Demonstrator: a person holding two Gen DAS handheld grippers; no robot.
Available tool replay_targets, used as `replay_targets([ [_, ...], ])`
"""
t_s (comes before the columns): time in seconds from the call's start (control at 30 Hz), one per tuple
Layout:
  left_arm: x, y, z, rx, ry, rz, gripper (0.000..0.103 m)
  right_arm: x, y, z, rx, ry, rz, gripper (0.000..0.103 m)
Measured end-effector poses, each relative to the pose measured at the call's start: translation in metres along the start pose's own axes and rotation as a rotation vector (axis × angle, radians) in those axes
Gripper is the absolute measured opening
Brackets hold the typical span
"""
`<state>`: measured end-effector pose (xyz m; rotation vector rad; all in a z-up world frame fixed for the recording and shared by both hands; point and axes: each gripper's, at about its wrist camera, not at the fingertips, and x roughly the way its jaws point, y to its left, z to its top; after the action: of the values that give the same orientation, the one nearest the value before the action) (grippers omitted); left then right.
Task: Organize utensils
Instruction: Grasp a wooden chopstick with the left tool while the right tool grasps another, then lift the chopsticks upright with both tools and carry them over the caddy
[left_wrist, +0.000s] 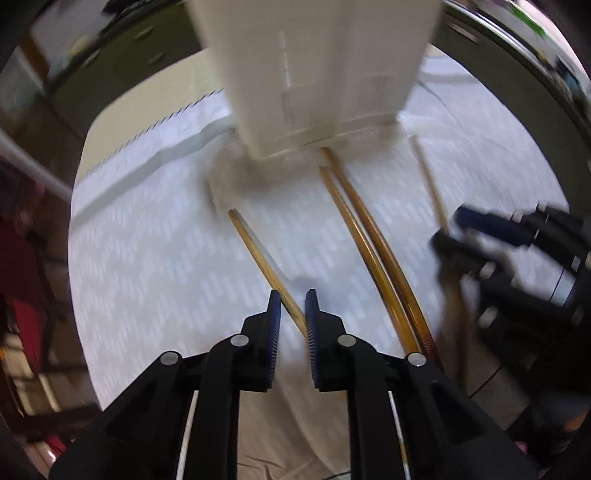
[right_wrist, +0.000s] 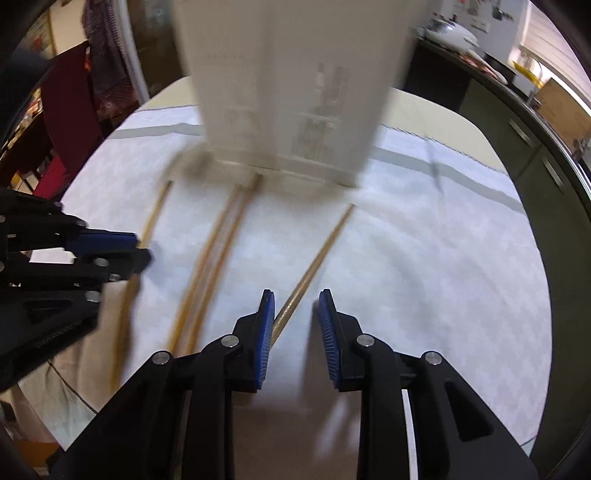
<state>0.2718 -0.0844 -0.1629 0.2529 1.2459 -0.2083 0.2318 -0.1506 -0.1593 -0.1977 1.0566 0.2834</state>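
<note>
Several brown chopsticks lie on a white cloth before a tall white box (left_wrist: 317, 74). In the left wrist view one chopstick (left_wrist: 258, 258) runs into the narrow gap of my left gripper (left_wrist: 293, 301), whose jaws stand slightly apart around it. A pair of chopsticks (left_wrist: 365, 229) lies to its right. In the right wrist view another chopstick (right_wrist: 317, 258) runs between the jaws of my right gripper (right_wrist: 294, 300), which is open; the stick lies by the left pad. The box also shows there (right_wrist: 291, 85).
The white patterned cloth (left_wrist: 147, 240) covers a table. Dark cabinets (right_wrist: 535, 147) stand to the right in the right wrist view and red fabric (right_wrist: 66, 103) hangs at the left. Each gripper shows in the other's view: the right one (left_wrist: 517, 258), the left one (right_wrist: 55, 258).
</note>
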Motion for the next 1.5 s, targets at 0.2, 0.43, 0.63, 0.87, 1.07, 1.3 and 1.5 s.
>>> replay_targets([
  [0.2, 0.0, 0.022, -0.005, -0.091, 0.048, -0.061, 0.013, 0.002, -0.013, 0.003, 0.03, 0.012, 0.021, 0.023],
  [0.43, -0.003, 0.04, -0.012, -0.156, 0.087, -0.1, 0.015, 0.011, -0.003, 0.018, -0.003, 0.015, 0.083, 0.009],
  [0.63, -0.006, 0.05, -0.021, -0.17, 0.113, -0.121, 0.017, 0.013, -0.012, 0.023, -0.089, 0.054, 0.093, 0.008],
  [0.87, -0.003, 0.057, -0.019, -0.219, 0.126, -0.141, 0.03, 0.021, -0.004, 0.035, -0.127, 0.102, 0.066, 0.019],
  [1.07, -0.003, 0.06, -0.018, -0.296, 0.088, -0.119, 0.01, 0.024, -0.018, 0.038, -0.076, 0.104, 0.119, 0.007],
  [1.3, -0.011, 0.069, -0.029, -0.284, 0.025, -0.138, 0.007, 0.013, -0.037, 0.023, -0.007, 0.059, 0.163, 0.007],
  [1.5, -0.034, 0.062, -0.035, -0.233, -0.041, -0.132, 0.006, -0.02, -0.061, 0.013, 0.036, -0.011, 0.196, 0.007],
])
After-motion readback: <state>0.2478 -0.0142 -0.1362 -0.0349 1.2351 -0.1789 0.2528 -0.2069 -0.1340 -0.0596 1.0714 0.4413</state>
